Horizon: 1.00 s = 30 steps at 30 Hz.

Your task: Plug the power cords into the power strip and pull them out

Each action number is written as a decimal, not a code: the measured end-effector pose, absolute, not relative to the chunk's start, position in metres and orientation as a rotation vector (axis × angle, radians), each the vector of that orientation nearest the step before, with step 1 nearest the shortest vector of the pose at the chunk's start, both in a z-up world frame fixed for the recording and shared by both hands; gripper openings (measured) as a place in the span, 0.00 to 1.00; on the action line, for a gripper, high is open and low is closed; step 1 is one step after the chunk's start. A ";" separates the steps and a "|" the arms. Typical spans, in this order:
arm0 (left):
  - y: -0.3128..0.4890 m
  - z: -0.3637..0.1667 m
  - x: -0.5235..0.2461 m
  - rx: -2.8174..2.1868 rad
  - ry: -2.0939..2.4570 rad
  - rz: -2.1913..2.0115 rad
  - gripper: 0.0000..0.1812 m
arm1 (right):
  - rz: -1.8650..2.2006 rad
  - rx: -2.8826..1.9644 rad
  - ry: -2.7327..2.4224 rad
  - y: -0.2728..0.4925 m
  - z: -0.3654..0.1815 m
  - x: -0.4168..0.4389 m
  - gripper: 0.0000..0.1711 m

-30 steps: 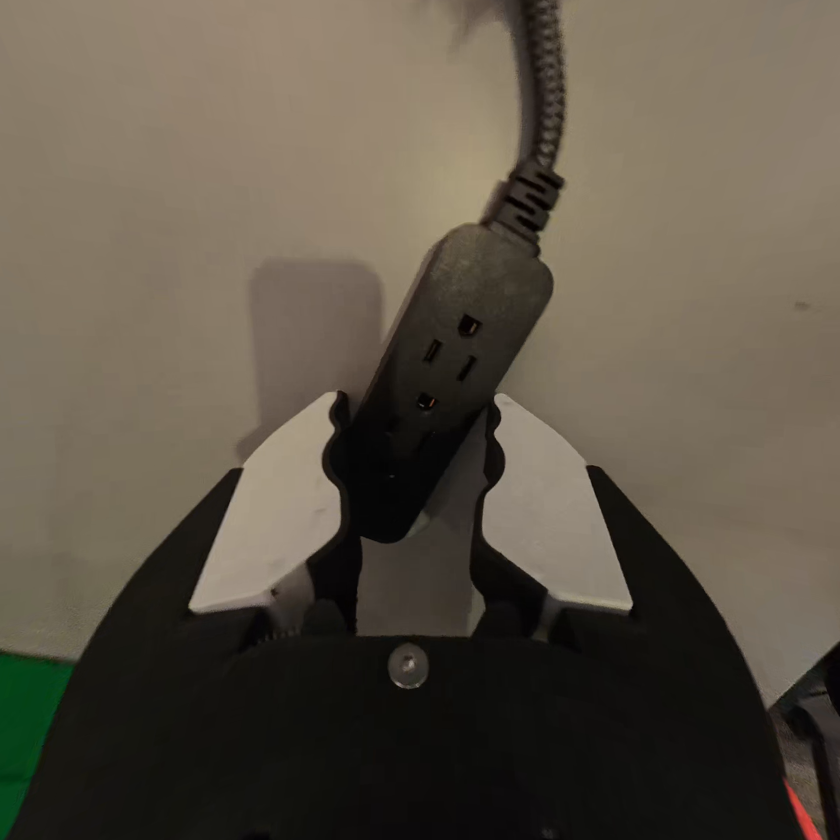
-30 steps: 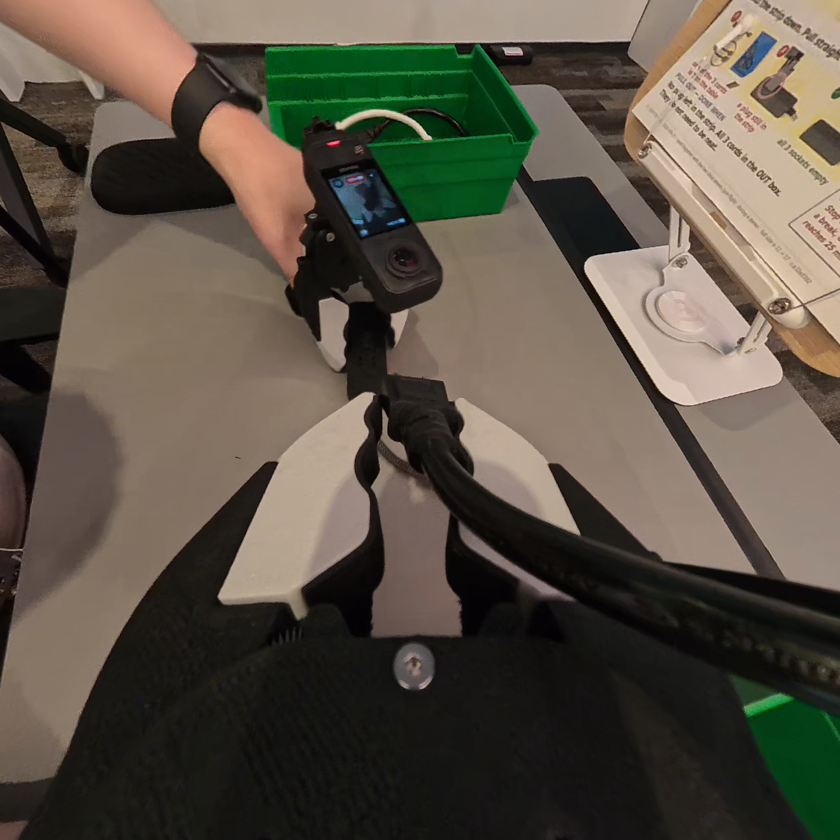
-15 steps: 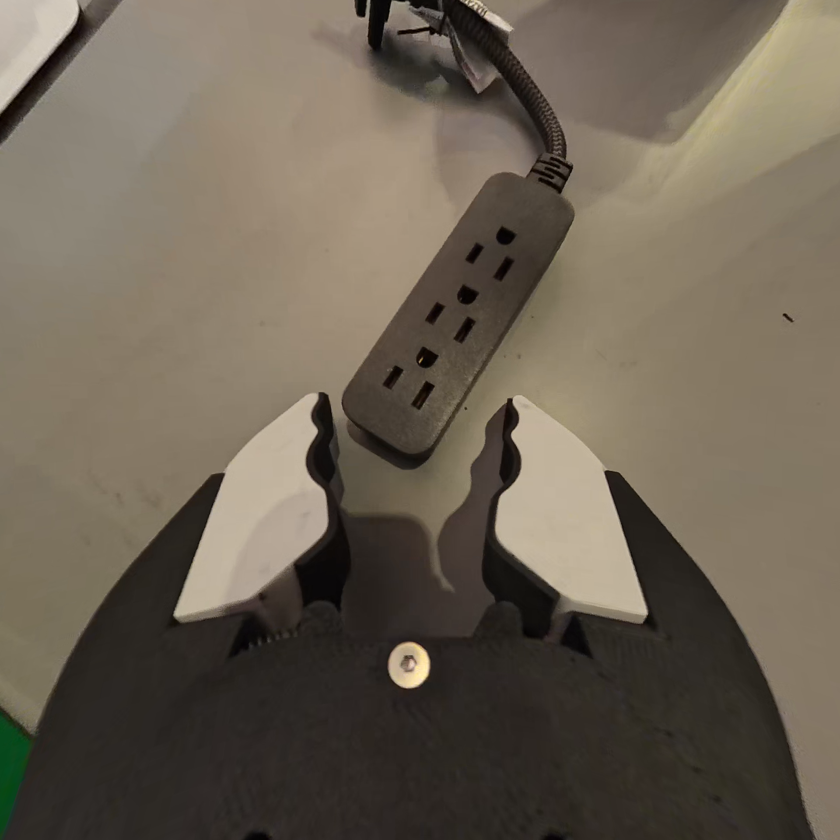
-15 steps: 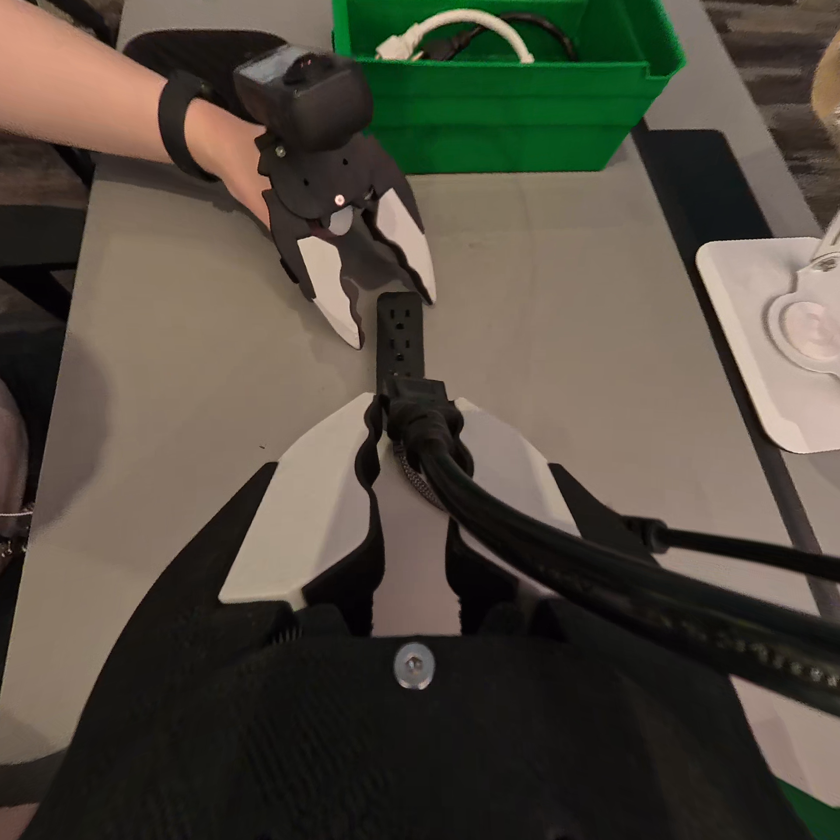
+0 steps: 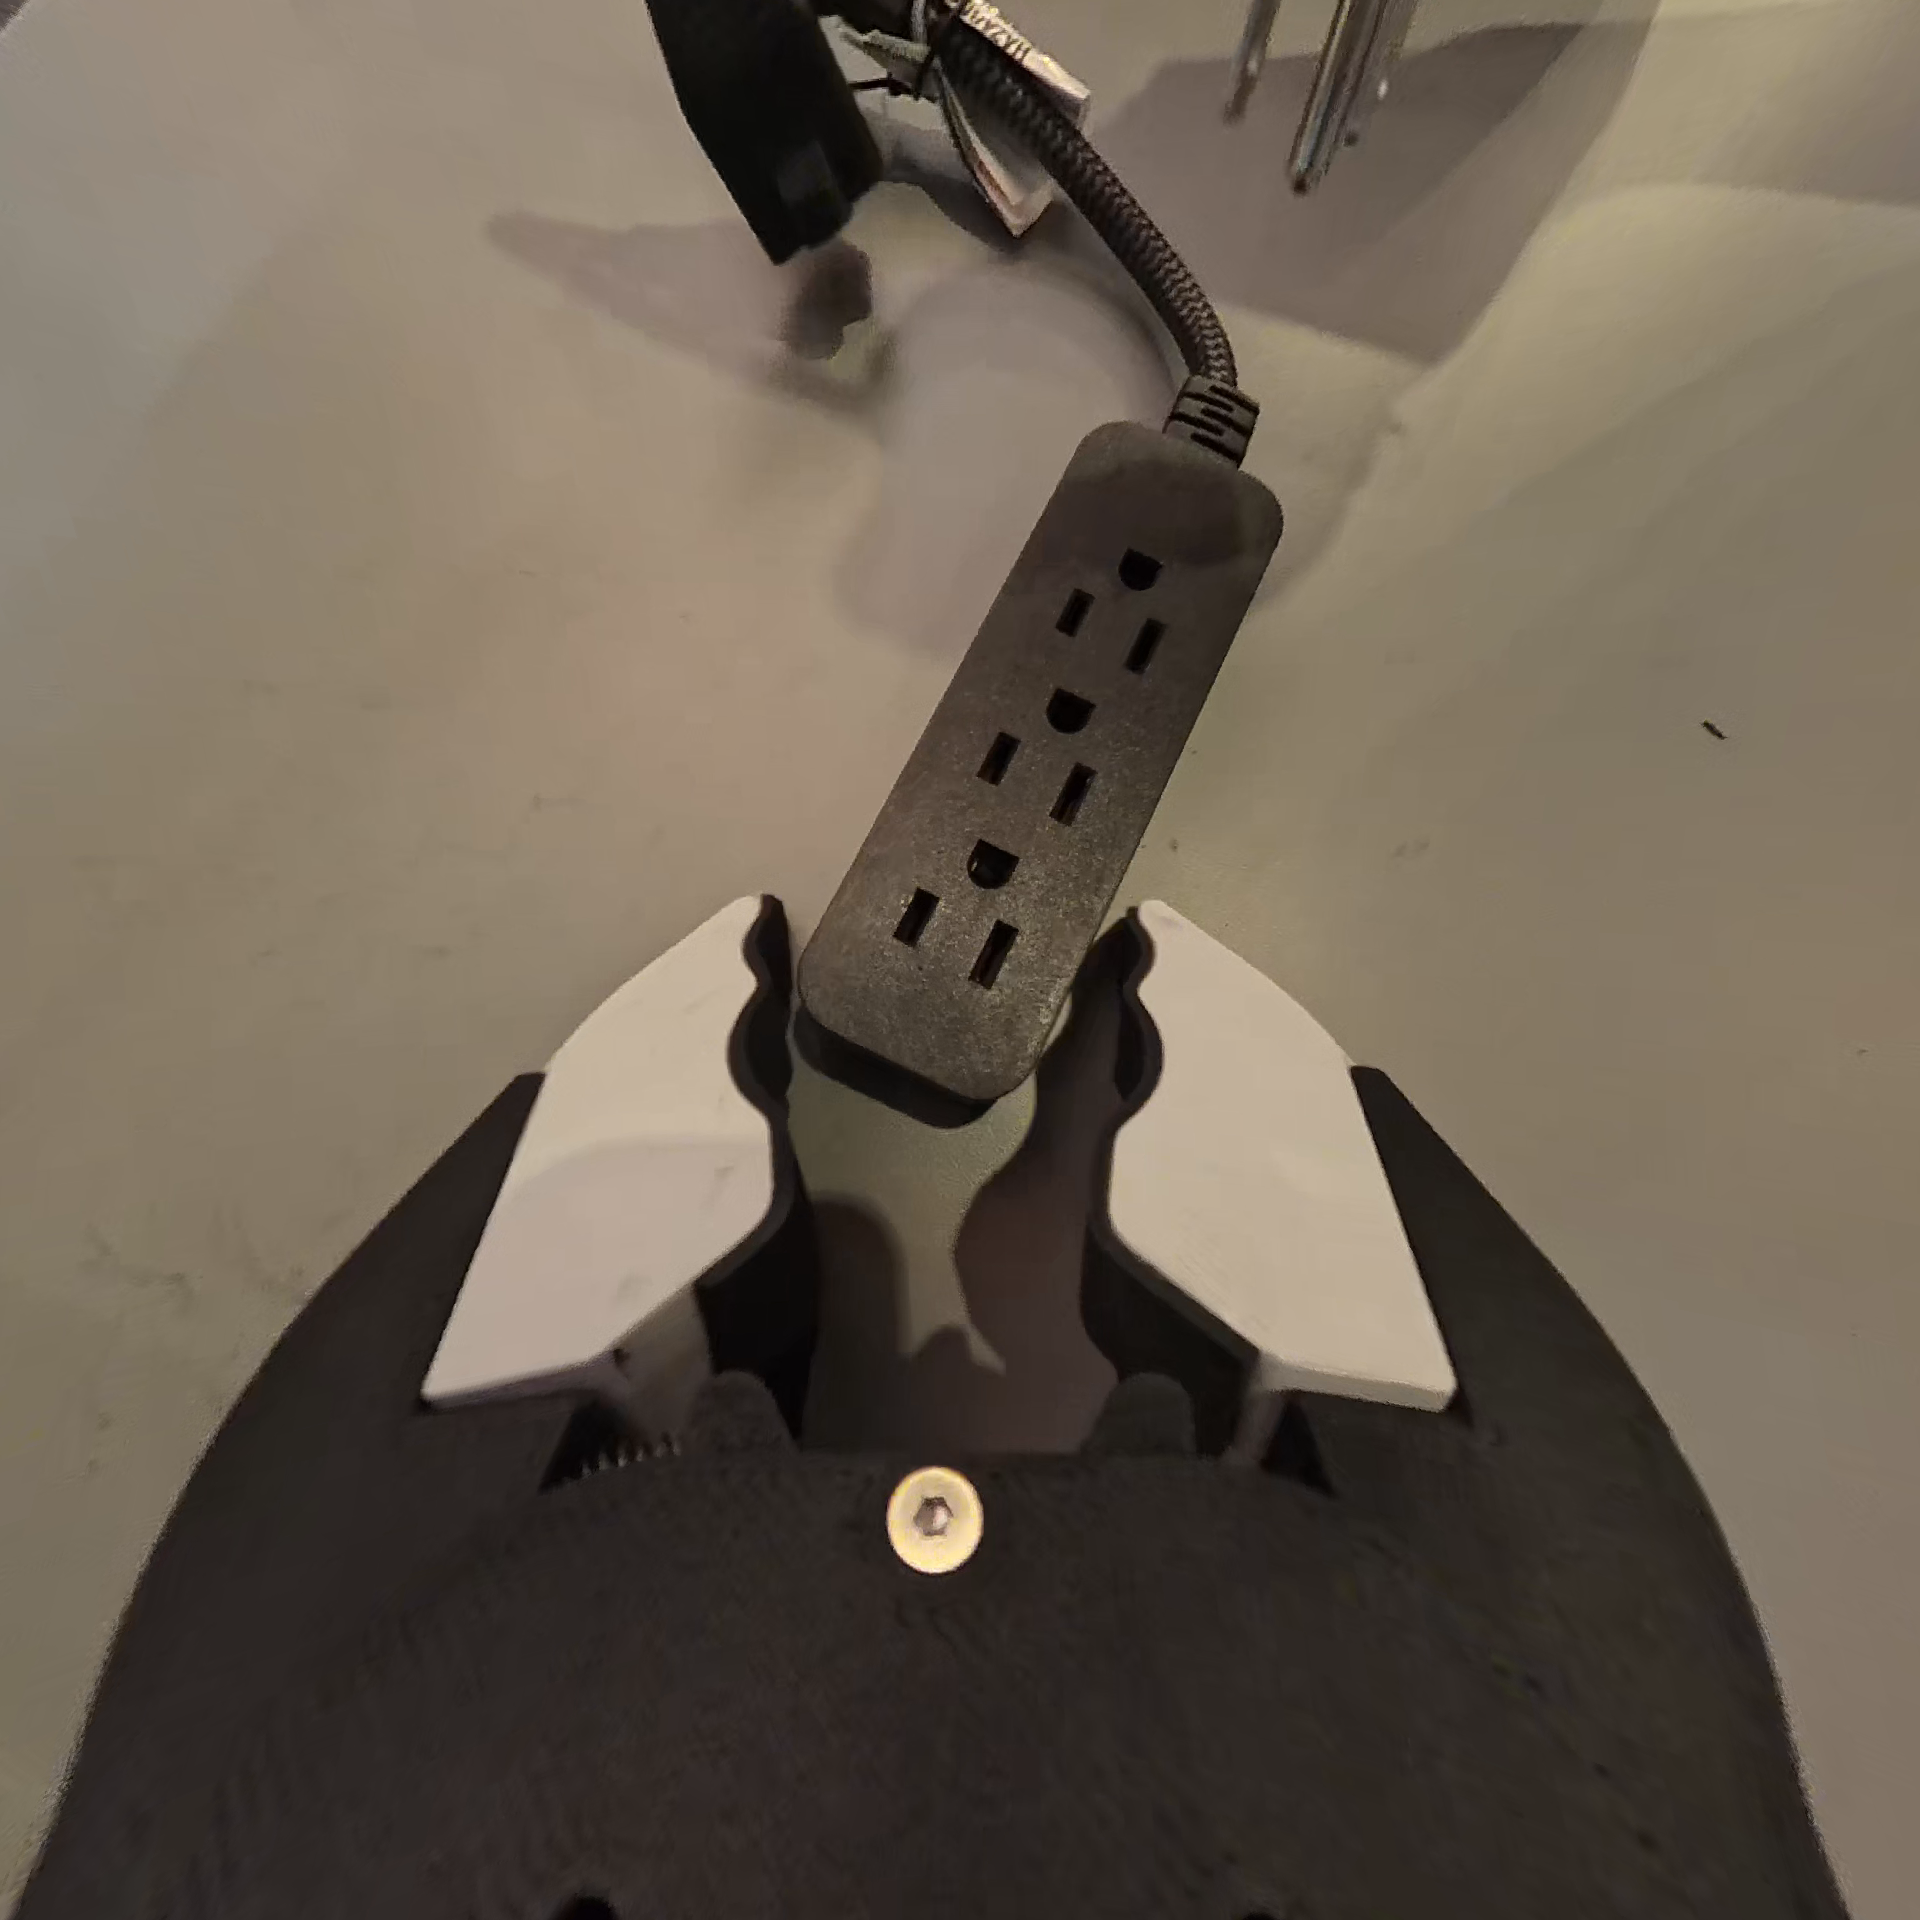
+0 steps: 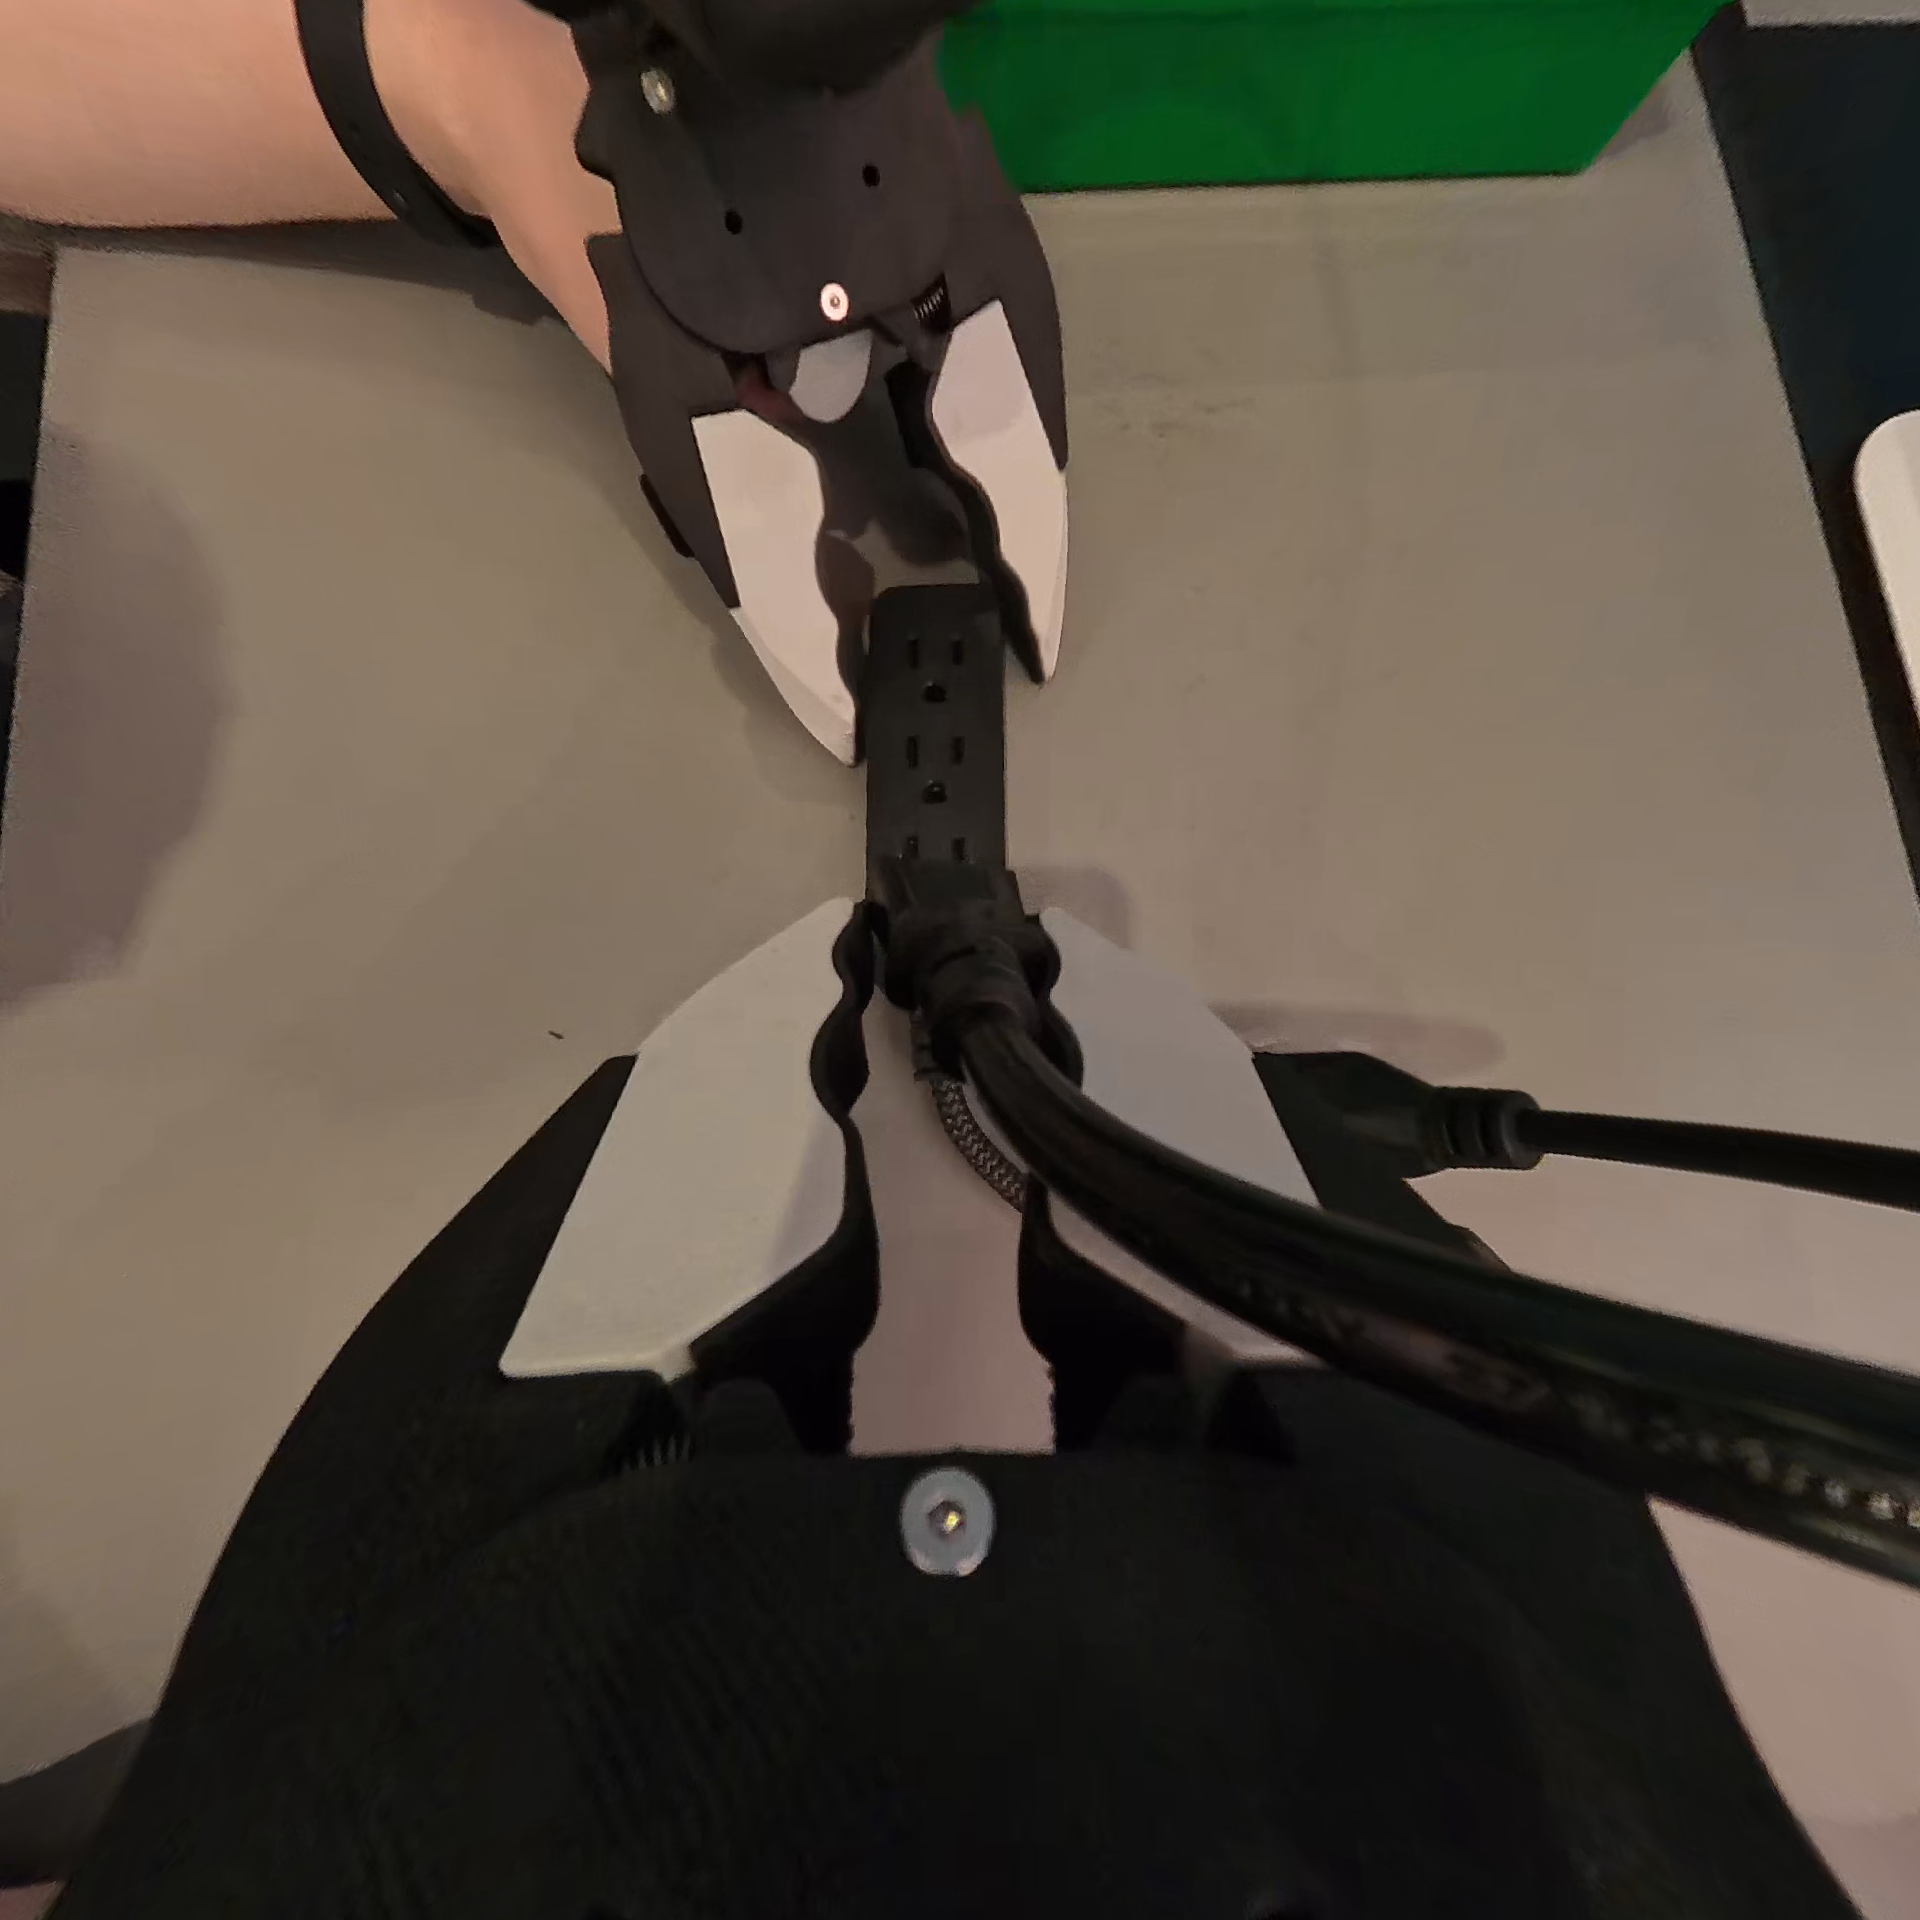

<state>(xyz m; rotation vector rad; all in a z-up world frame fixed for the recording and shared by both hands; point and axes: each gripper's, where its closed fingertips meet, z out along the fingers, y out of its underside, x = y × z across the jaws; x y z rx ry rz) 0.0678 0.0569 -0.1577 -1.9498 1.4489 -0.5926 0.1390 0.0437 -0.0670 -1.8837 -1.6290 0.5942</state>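
Power strip (image 5: 1039, 790) matt grainy plastic; its cord (image 5: 1132, 239) braided cloth; table (image 5: 364, 623) smooth matt.

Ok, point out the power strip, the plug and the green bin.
power strip (image 5: 1049, 769), left wrist view, socket face.
plug (image 6: 951, 935), right wrist view, its body.
green bin (image 6: 1299, 94), right wrist view, front wall.

Grey tabletop (image 6: 1403, 644), dim warm light, shadows soft.

Matte surface with faint scuffs and one dark speck (image 5: 1714, 730) in the left wrist view. Green plastic bin (image 6: 1299, 94) at the far edge. Dark strip (image 6: 1808, 312) along the table's right side, with a white object's edge (image 6: 1891, 540) on it.
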 end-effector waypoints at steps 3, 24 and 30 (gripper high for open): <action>0.057 -0.159 0.067 -1.964 1.446 -0.588 0.42 | 0.564 -1.908 -1.648 0.044 -0.075 0.138 0.16; 0.057 -0.157 0.078 -1.914 1.496 -0.612 0.30 | 0.361 -1.954 -1.804 0.045 -0.119 0.115 0.16; 0.057 -0.157 0.079 -1.914 1.496 -0.612 0.30 | 0.347 -1.956 -1.849 0.045 -0.123 0.112 0.16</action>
